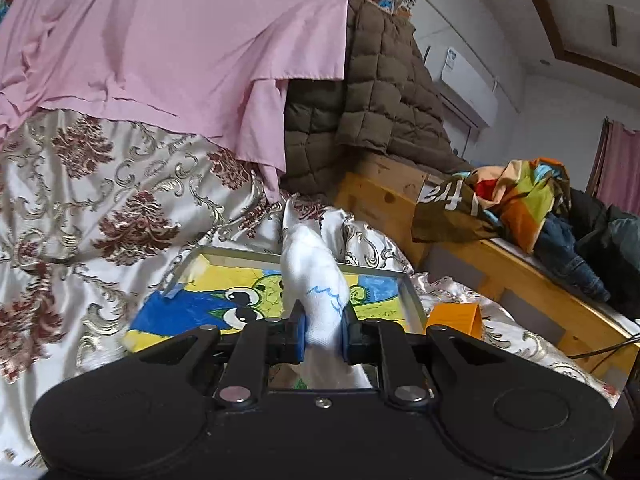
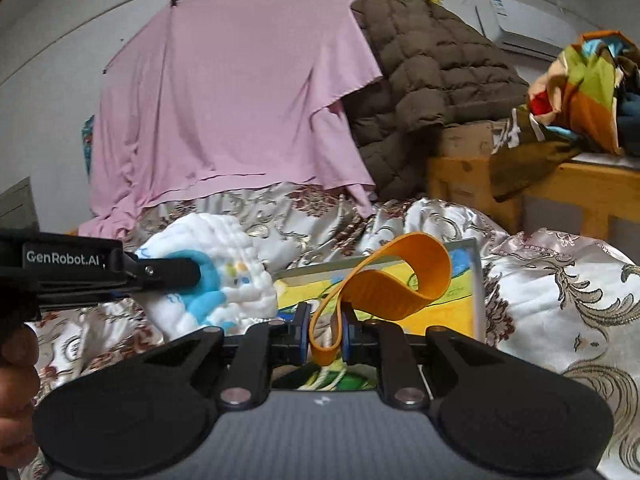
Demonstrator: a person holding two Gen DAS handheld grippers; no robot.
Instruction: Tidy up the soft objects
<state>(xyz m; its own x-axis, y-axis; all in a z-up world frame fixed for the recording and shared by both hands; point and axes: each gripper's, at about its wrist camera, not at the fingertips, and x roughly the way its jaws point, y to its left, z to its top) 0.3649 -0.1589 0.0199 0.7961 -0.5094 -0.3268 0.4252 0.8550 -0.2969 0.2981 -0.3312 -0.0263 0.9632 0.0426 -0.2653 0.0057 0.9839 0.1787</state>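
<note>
My left gripper [image 1: 323, 330] is shut on a white cloth with blue print [image 1: 310, 276], held above a tray with a bright cartoon picture [image 1: 224, 280]. From the right wrist view the same cloth [image 2: 224, 272] bulges out of the left gripper [image 2: 188, 274] at the left. My right gripper [image 2: 325, 330] is shut on a curled orange rubber band [image 2: 400, 280], held over the tray [image 2: 460, 312]. The band's end shows in the left wrist view [image 1: 454, 318].
The tray lies on a bed with a floral satin cover [image 1: 100, 208]. A pink sheet [image 2: 224, 112] and a brown quilted blanket [image 2: 432, 80] hang behind. A wooden frame [image 1: 500, 264] at the right carries a pile of colourful clothes [image 1: 528, 196].
</note>
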